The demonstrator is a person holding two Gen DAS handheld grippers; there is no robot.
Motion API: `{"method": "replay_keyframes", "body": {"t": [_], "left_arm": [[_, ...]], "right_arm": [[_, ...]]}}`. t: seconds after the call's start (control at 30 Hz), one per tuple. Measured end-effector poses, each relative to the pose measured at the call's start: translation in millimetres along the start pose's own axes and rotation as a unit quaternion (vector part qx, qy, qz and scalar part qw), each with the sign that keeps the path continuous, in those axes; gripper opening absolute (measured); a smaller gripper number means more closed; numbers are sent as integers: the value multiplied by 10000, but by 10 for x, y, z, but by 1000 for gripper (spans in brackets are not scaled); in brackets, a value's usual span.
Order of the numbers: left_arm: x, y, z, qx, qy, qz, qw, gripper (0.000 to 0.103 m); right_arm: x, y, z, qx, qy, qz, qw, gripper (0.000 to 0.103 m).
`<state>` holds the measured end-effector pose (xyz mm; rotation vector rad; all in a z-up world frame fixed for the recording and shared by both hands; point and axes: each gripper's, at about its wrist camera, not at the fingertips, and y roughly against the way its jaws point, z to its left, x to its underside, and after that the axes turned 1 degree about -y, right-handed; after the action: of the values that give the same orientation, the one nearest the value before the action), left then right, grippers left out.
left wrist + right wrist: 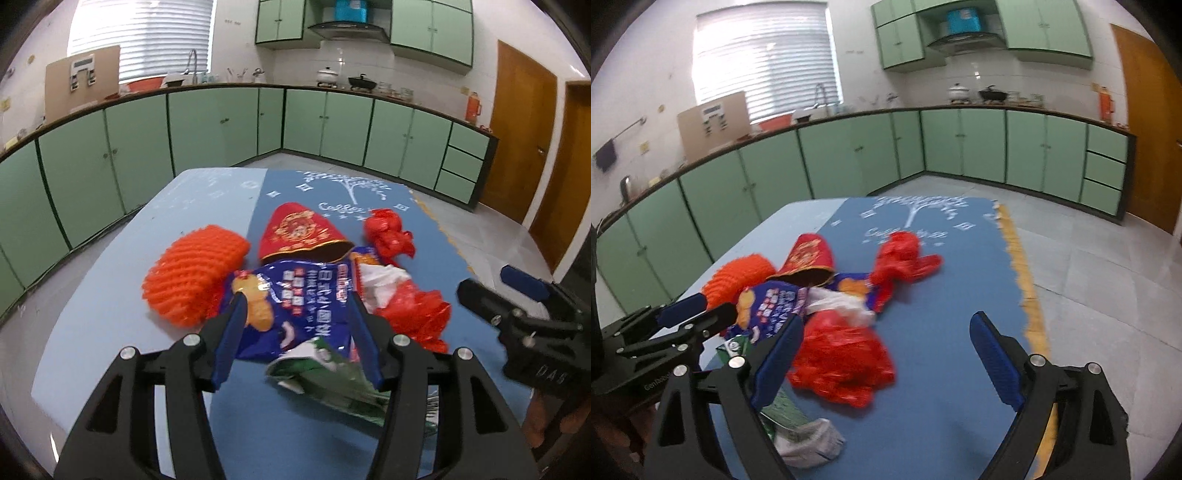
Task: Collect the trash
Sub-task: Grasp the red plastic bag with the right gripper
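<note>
A pile of trash lies on the blue table mat [317, 435]: a blue snack bag [295, 306], a green wrapper [332, 384], an orange foam net [192, 273], a red cup-shaped wrapper [299, 232], crumpled red plastic [388, 232] and more red plastic [417, 317]. My left gripper [295, 321] is open with its fingers on either side of the blue snack bag. My right gripper [886, 343] is open just above the red plastic [842, 362], which lies between its fingers. The blue bag [768, 306] and a crumpled white-green wrapper [809, 439] show in the right wrist view.
The table [122, 295] stands in a kitchen with green cabinets [221, 125] along the walls. A wooden door [524, 125] is at the right. The mat's right edge [1023, 280] borders tiled floor. The other gripper shows at the right edge of the left wrist view [517, 321].
</note>
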<state>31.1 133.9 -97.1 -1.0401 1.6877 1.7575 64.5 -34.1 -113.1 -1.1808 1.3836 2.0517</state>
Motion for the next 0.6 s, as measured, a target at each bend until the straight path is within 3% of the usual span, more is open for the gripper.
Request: {"method": "replay_keyframes", "body": {"t": [0.2, 0.33, 0.47, 0.6], "left_arm": [[58, -20, 123, 6, 103, 65, 9999, 54], [94, -56, 152, 44, 143, 109, 9998, 55], [107, -99, 179, -7, 171, 127, 9998, 56], [65, -111, 282, -155, 277, 54, 9995, 57]], "right_arm": [[100, -273, 50, -23, -27, 454, 9990, 87], [181, -426, 25, -211, -120, 818, 9964, 61], [199, -425, 94, -246, 54, 794, 9965, 35], [201, -381, 109, -283, 132, 763, 9966, 21]]}}
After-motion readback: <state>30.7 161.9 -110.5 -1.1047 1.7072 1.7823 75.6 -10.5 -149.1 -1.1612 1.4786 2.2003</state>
